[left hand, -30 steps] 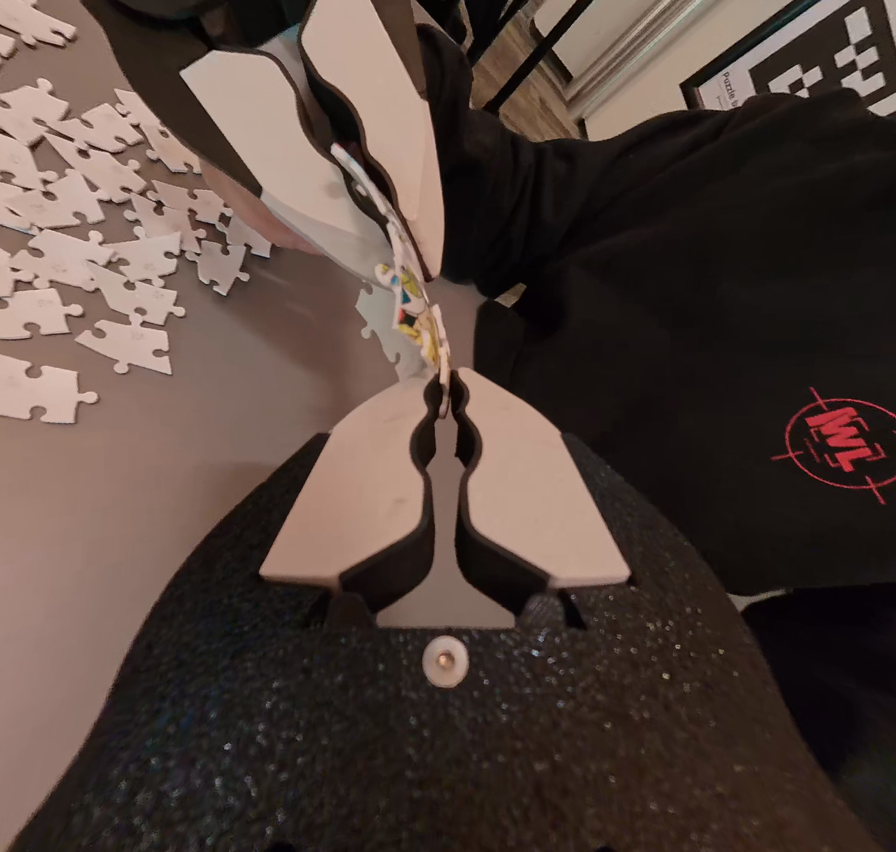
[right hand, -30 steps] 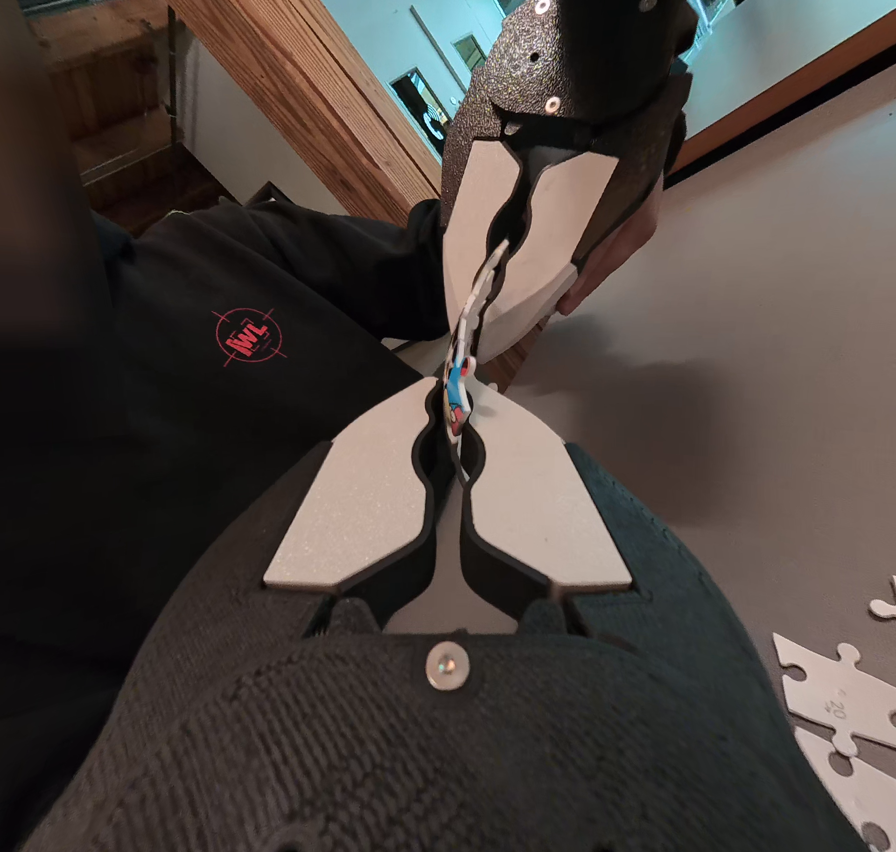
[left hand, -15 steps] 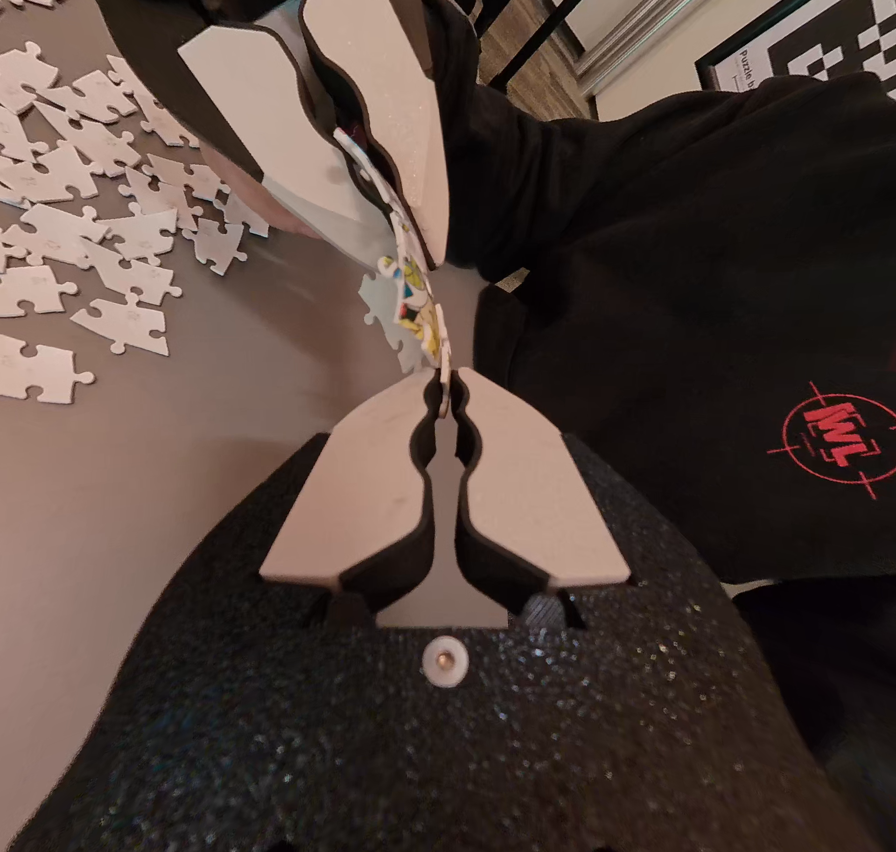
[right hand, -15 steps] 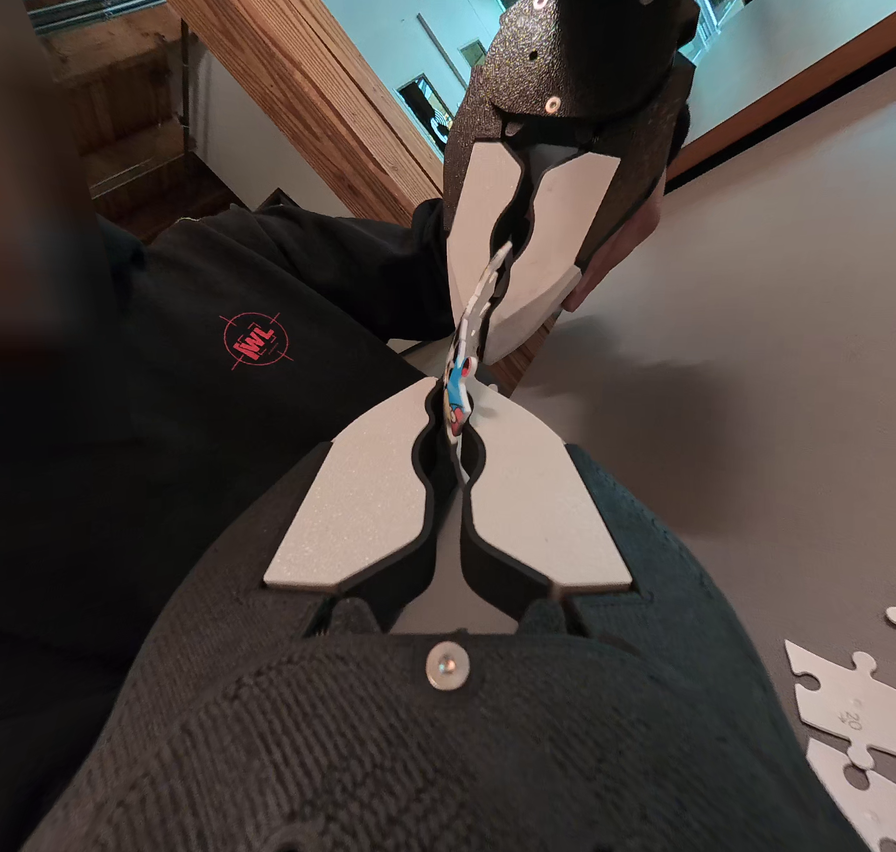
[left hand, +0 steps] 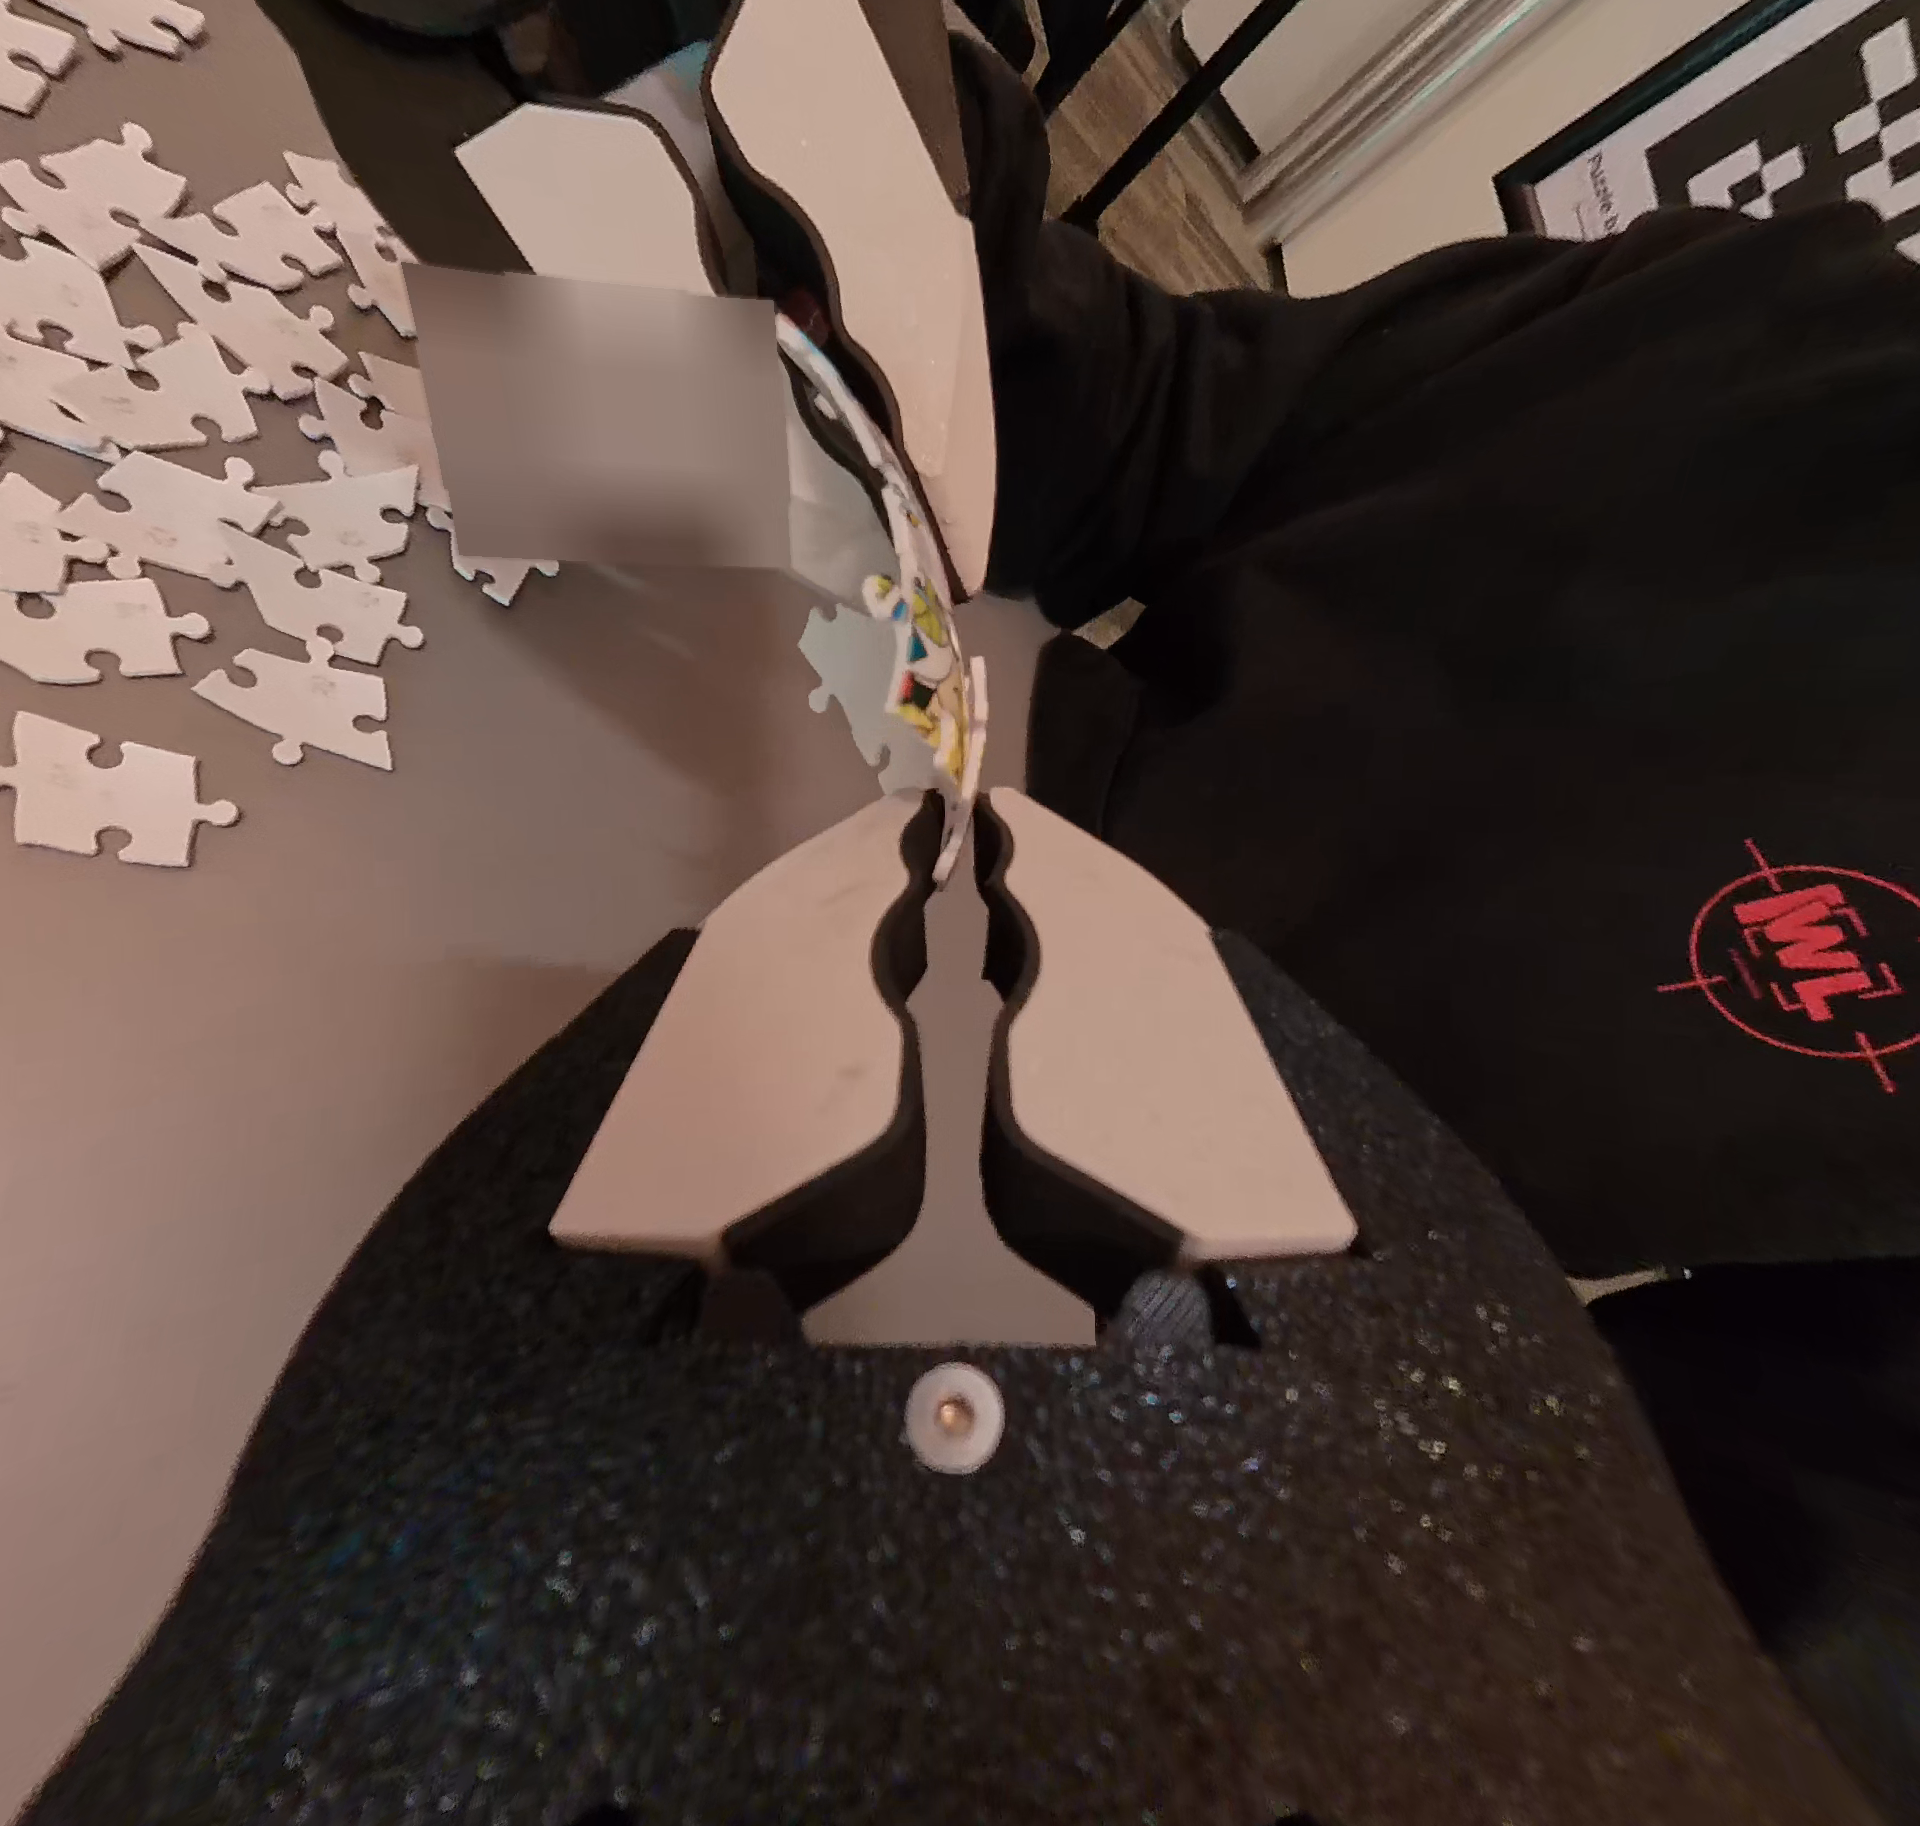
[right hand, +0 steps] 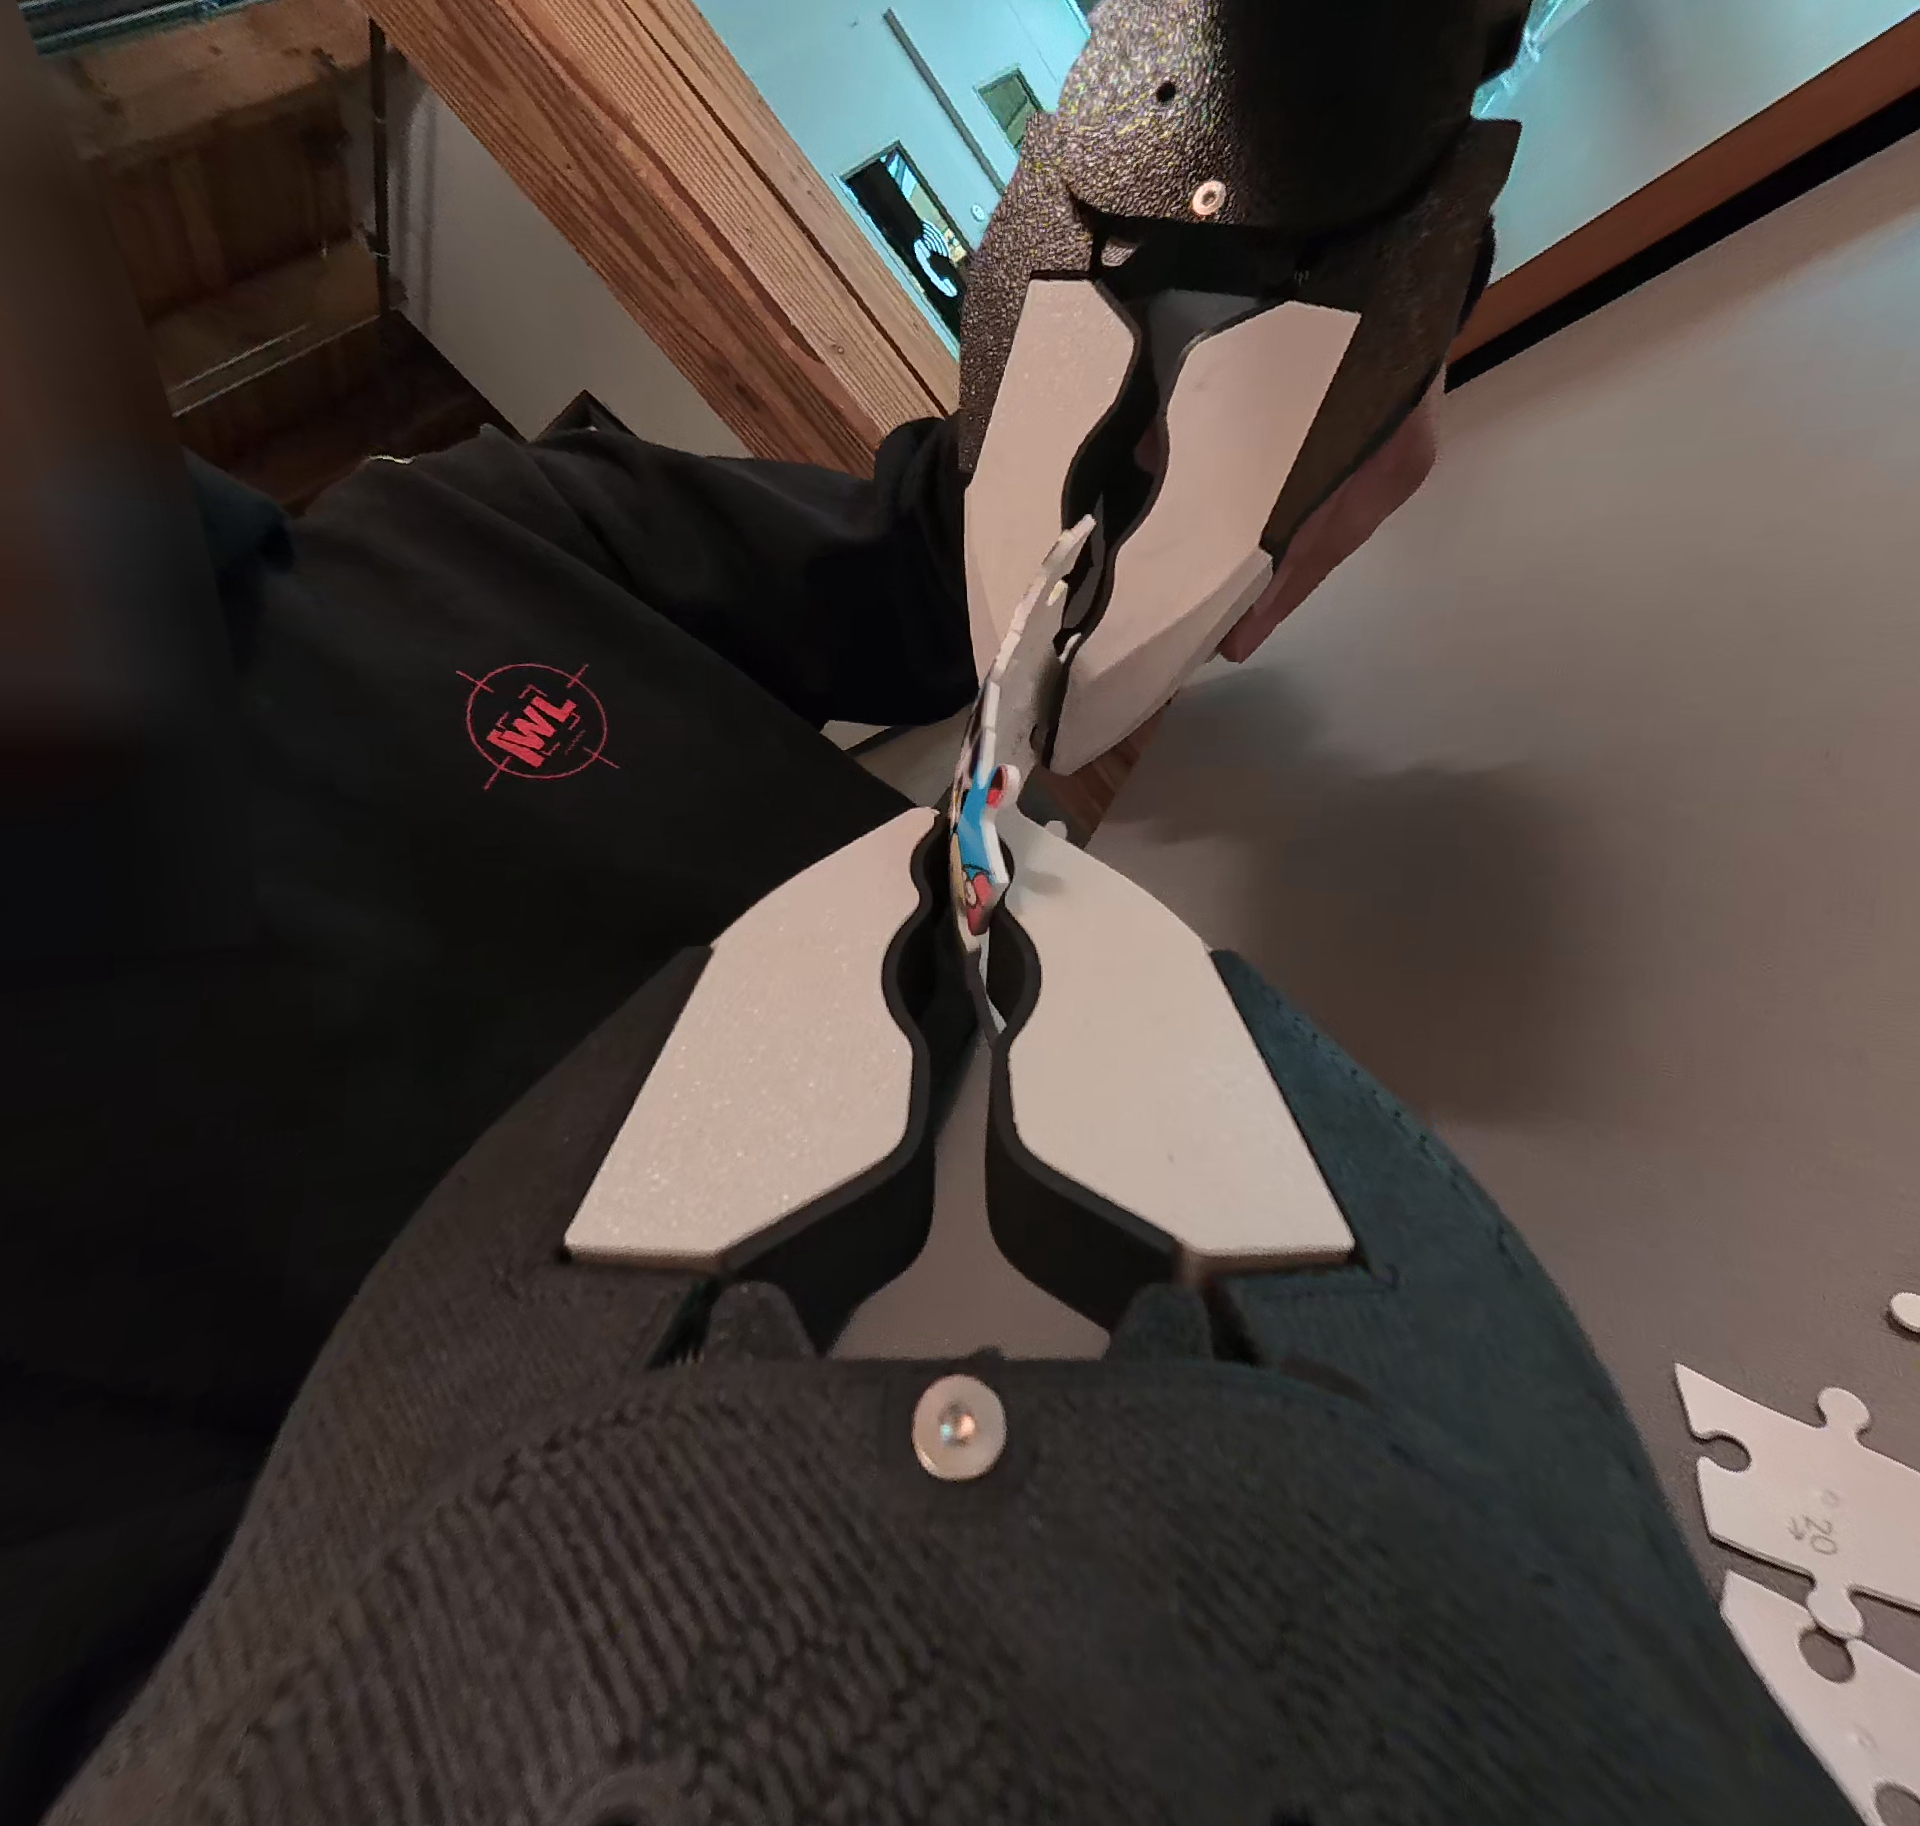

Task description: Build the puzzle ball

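Puzzle pieces joined in a curved strip hang in the air above the grey counter, pinched at one end by the left tool and at the other by the right tool, both clenched on it. Loose white pieces lie scattered on the counter beyond.

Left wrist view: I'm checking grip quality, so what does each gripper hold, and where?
Each pinches one end of the curved strip of joined colourful puzzle pieces: left gripper its near edge, right gripper the opposite end.
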### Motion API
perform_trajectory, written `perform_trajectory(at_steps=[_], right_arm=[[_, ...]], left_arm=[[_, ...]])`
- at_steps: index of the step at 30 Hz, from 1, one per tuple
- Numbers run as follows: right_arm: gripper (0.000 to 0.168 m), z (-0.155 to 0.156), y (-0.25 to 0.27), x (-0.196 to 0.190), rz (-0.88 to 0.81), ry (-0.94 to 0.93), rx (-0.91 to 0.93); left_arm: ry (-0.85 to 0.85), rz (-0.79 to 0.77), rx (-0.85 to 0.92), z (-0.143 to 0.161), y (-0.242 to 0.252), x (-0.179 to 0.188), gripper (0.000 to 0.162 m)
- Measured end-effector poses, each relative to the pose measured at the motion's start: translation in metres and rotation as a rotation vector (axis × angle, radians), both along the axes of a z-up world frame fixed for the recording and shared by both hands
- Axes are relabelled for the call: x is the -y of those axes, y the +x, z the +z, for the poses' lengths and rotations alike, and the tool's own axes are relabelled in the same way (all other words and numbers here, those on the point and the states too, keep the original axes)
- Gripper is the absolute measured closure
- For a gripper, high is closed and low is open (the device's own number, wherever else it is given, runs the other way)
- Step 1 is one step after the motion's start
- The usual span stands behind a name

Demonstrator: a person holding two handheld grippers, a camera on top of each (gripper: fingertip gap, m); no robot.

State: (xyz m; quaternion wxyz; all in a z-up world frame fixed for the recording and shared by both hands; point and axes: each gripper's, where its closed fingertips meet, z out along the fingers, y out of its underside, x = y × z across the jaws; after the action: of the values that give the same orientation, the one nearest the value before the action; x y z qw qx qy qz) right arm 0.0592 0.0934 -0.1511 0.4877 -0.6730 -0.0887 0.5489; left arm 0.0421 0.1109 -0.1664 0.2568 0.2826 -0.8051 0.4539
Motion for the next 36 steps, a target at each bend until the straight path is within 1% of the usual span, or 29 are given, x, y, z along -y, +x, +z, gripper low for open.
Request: perform_trajectory(at_steps=[8, 13, 17, 21, 30, 33, 36], right_arm=[[0.164, -0.001, 0.003, -0.001, -0.014, -0.005, -0.002], [0.164, 0.000, 0.002, 0.000, -0.007, 0.002, -0.002], [0.164, 0.000, 0.003, 0.000, -0.012, 0.000, -0.001], [0.164, 0.000, 0.006, -0.001, -0.029, -0.003, -0.006], [0.164, 0.002, 0.005, -0.001, -0.025, 0.010, -0.005], [0.164, 0.001, 0.006, -0.002, -0.031, 0.004, -0.006], [0.164, 0.003, 0.007, -0.001, -0.038, 0.014, -0.006]], left_arm=[[-0.057, 0.041, -0.007, 0.002, 0.003, 0.000, 0.159], [-0.048, 0.052, 0.007, 0.000, 0.005, 0.000, 0.155], [-0.078, 0.077, 0.017, 0.001, 0.008, 0.002, 0.152], [-0.132, 0.096, 0.025, 0.005, 0.009, 0.005, 0.159], [-0.167, 0.137, 0.017, 0.010, 0.013, 0.005, 0.154], [-0.167, 0.147, 0.018, 0.010, 0.014, 0.007, 0.159], [-0.192, 0.166, 0.008, 0.012, 0.016, 0.009, 0.159]])
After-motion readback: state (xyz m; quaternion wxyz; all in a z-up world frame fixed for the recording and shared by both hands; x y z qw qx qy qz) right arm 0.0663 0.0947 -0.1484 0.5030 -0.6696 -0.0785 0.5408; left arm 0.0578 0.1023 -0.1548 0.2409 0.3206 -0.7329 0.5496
